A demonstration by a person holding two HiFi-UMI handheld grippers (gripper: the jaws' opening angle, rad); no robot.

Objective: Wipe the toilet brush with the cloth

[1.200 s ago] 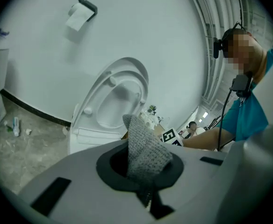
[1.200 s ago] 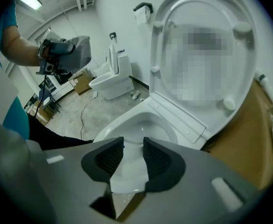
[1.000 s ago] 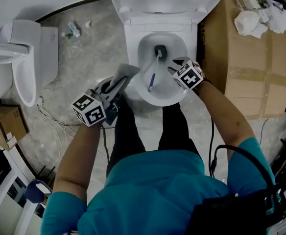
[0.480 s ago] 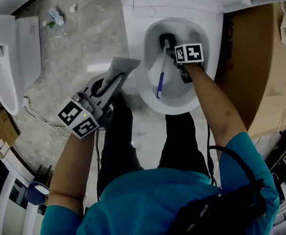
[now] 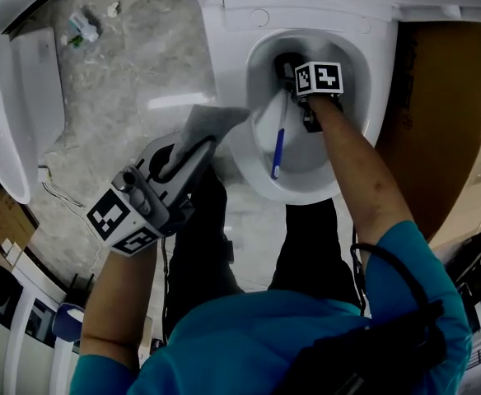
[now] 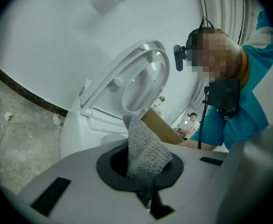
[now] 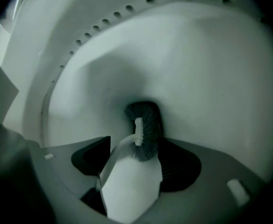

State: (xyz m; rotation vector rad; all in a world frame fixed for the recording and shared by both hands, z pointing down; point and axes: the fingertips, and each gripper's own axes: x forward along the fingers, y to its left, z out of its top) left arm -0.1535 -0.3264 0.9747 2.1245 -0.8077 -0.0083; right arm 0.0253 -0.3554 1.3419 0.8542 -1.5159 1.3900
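Two tools: left hand-held gripper (image 6: 143, 171) clamps the limp cloth (image 6: 145, 146); right hand-held gripper (image 7: 136, 161), jaws just opening, loosely straddles the brush (image 7: 147, 125), bristles just ahead. Handle looks stiff, light, slick; grip mid-shaft.

cloth (image 6: 145, 146): rough knit | toilet bowl (image 7: 197, 69): glossy, smooth | toilet brush (image 5: 278, 151): plastic

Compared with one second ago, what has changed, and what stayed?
The right hand-held gripper went down into the toilet bowl, and its jaws have just been opening around the toilet brush, not gripping it. The left hand-held gripper still holds the cloth.
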